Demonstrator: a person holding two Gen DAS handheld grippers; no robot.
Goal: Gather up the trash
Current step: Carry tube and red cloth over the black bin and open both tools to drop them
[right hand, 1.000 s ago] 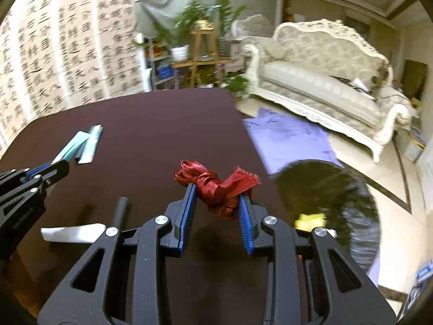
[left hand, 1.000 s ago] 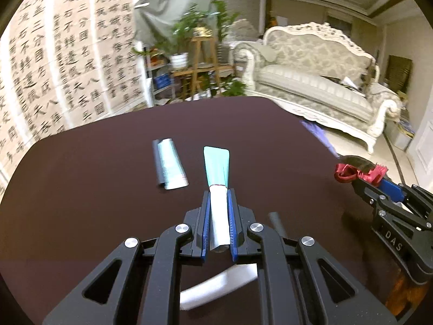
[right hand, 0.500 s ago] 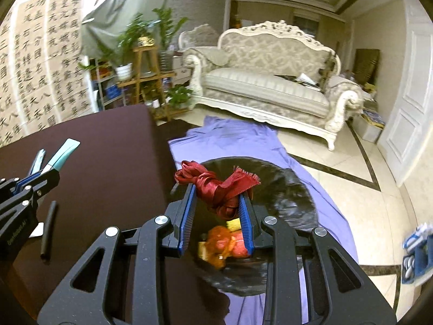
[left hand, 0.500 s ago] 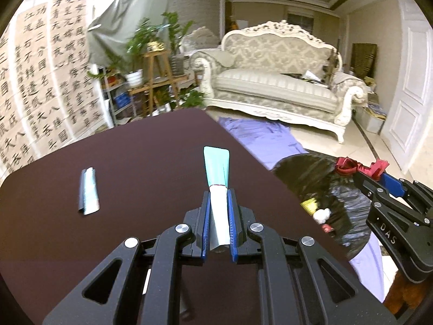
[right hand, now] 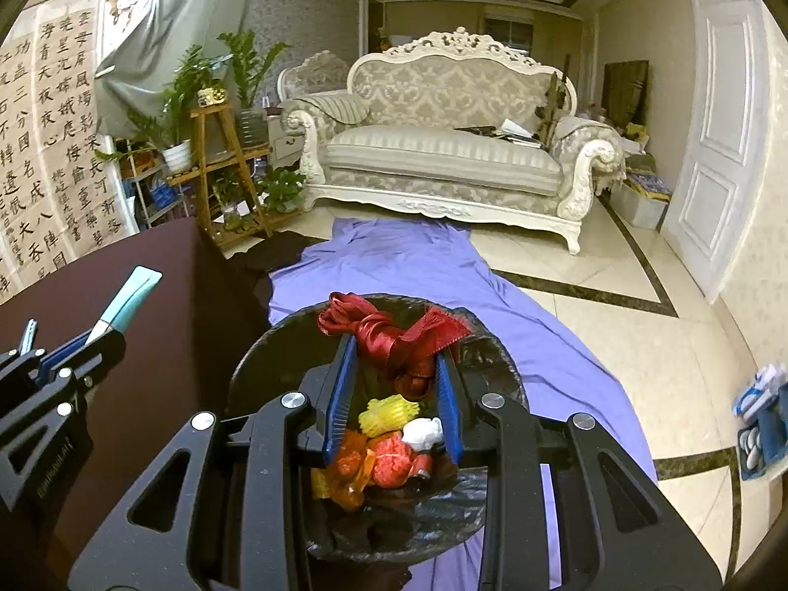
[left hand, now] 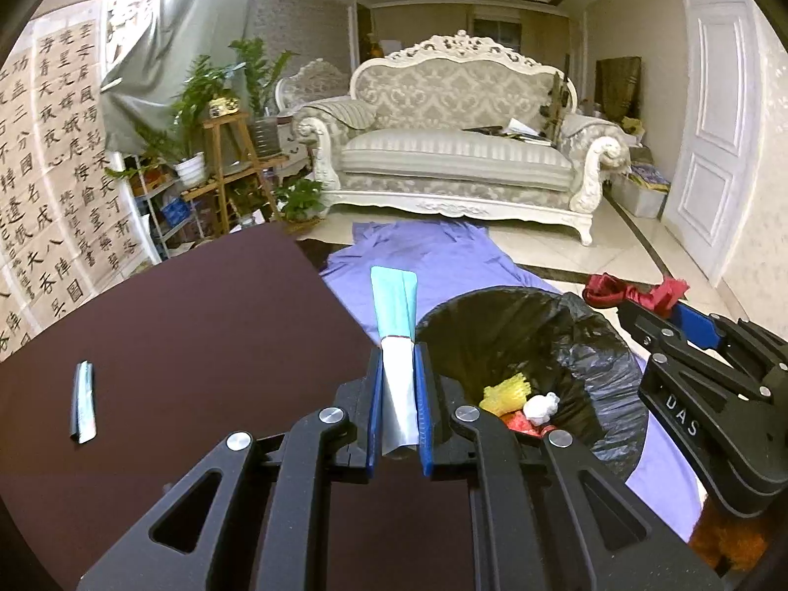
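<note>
My left gripper is shut on a flat white and teal tube, held at the table's right edge beside the bin. My right gripper is shut on a crumpled red ribbon and hangs right over the black-lined trash bin, which holds yellow, red, orange and white scraps. The bin also shows in the left wrist view, with the right gripper and ribbon over its far side. A silver-green wrapper lies on the dark table.
A purple sheet covers the floor under and beyond the bin. A white ornate sofa stands at the back, a plant shelf at the left, a white door at the right. A blue box sits on the floor.
Both grippers have swung right, from over the table to the bin. The right gripper with the ribbon now hangs over the bin opening. The left keeps its tube.
</note>
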